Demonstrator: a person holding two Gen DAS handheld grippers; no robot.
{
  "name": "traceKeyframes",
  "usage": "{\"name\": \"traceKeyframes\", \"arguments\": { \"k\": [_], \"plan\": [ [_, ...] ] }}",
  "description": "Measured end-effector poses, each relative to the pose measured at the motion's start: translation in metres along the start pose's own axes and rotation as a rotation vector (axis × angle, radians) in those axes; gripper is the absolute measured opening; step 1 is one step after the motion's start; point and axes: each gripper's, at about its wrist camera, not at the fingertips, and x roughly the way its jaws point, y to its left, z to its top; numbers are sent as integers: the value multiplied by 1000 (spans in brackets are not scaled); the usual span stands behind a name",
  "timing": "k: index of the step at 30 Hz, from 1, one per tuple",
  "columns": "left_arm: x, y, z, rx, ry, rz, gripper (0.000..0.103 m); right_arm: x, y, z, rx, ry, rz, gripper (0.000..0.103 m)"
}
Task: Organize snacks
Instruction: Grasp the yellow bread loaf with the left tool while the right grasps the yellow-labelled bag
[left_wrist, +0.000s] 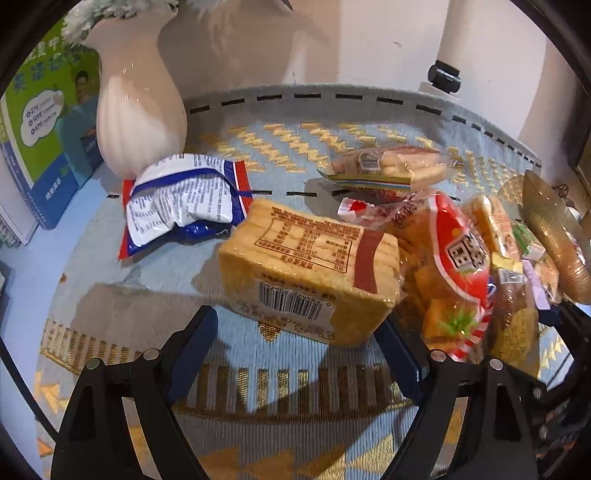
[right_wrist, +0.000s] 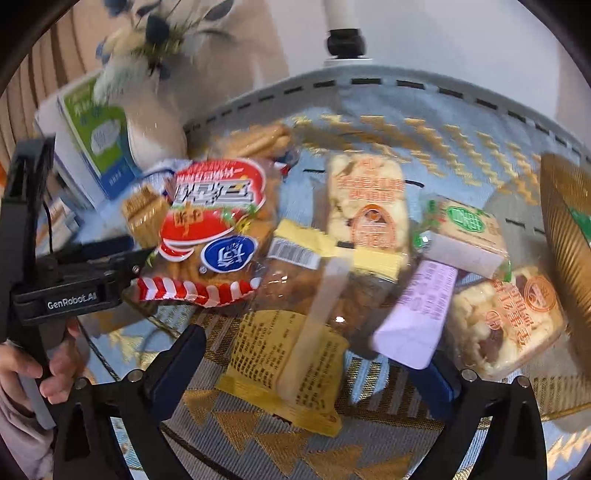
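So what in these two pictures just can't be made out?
- Gold basket, right wrist view: cut off by the frame edge, contents mostly hidden.
- Flowers, right wrist view: motion-blurred.
- Yellow packet, right wrist view: print too blurred to read.
- Snack behind the red bag, left wrist view: mostly hidden.

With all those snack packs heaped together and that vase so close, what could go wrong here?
The left hand-held gripper is open around the toast pack, whose crinkly wrapper might slip. The red snack bag leans against that pack and may tumble. The white vase stands close by, so a wide swing could knock it.
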Motion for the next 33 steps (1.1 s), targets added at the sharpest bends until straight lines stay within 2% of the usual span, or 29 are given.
{"name": "traceKeyframes", "arguments": {
  "k": [3, 9, 18, 33],
  "plan": [
    [0, 1, 2, -8, -1, 3, 86, 1, 4, 0, -13, 8, -19, 103],
    [0, -1, 1, -2, 1, 11, 86, -1, 0, -2, -2, 4, -5, 103],
    [3, -1, 3, 2, 5, 18, 88, 7, 10, -1, -50, 31, -67, 103],
    [1, 1, 2, -18, -6, -1, 89, 4, 6, 0, -25, 19, -28, 103]
  ]
}}
